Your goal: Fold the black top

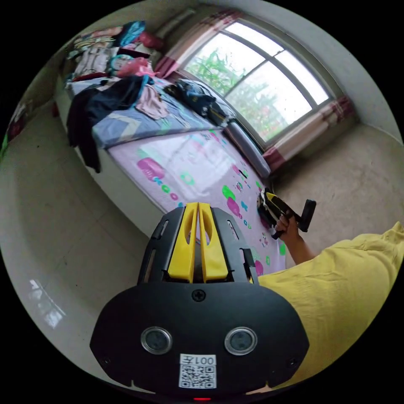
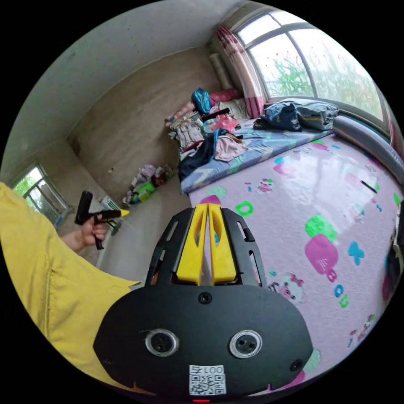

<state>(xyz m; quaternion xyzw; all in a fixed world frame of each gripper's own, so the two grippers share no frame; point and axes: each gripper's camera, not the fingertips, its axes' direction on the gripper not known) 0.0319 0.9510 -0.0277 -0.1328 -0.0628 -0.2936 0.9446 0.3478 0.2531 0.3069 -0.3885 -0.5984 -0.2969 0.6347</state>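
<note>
The left gripper (image 1: 198,206) hangs in the air above the edge of the bed (image 1: 198,164), its 2 yellow jaws pressed together with nothing between them. The right gripper (image 2: 208,207) is likewise closed and empty, its jaws held over the pink mat (image 2: 294,198) that covers the near part of the bed.

In the left gripper view, the right gripper (image 1: 269,204) shows off to the side, held in a hand (image 1: 288,227) near the mat's edge, with a yellow sleeve (image 1: 336,277) beside it. In the right gripper view, the left gripper (image 2: 122,213) shows held in the other hand (image 2: 90,233), over the floor (image 2: 134,240) and clear of the bed.

The black top (image 1: 101,109) lies well apart from both grippers, at the far end of the bed, crumpled on a blue sheet (image 1: 139,122) and draping over the bed's side toward the floor. In the right gripper view it (image 2: 200,158) sits at the sheet's near corner. A pink garment (image 1: 151,103) lies just beside it, and a pile of clothes (image 1: 105,50) sits behind. A dark bundle (image 2: 290,114) rests near the window (image 2: 307,63).
</note>
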